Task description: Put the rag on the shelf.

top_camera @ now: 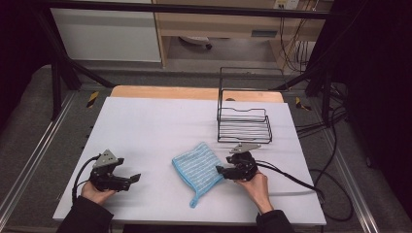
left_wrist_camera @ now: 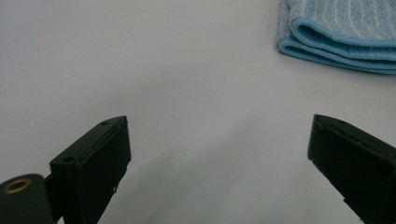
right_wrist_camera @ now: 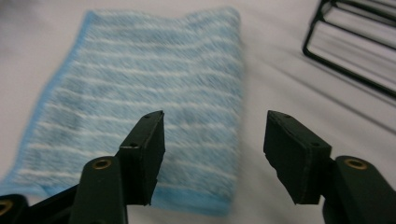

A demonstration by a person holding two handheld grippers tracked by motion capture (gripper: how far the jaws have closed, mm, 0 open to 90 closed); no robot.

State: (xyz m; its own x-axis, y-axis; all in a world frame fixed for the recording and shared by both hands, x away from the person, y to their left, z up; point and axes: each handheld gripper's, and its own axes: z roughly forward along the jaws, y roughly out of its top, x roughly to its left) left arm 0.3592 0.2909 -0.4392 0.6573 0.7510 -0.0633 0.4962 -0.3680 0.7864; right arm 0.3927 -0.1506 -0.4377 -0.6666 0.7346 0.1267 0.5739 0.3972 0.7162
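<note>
Sitting half open, the right gripper (right_wrist_camera: 212, 156) has nothing between its jaws, right at the near edge of the folded blue striped terry cloth (right_wrist_camera: 140, 107) lying flat on the white table (top_camera: 145, 126). The left gripper (left_wrist_camera: 219, 168) rests wide open, empty. Farther back stands a black wire rack (top_camera: 244, 124).

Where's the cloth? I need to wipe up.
In the high view, the cloth lies folded at the table's near middle, just left of the right tongs, before the rack.

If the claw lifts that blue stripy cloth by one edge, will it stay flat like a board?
Probably not. The blue cloth lies folded in soft layers with rounded folds, so it would likely droop and come unfolded. It looks thin and fluffy, so it is probably light. Its fuzzy weave should give the open right claw a decent hold, not a slippery one.
</note>
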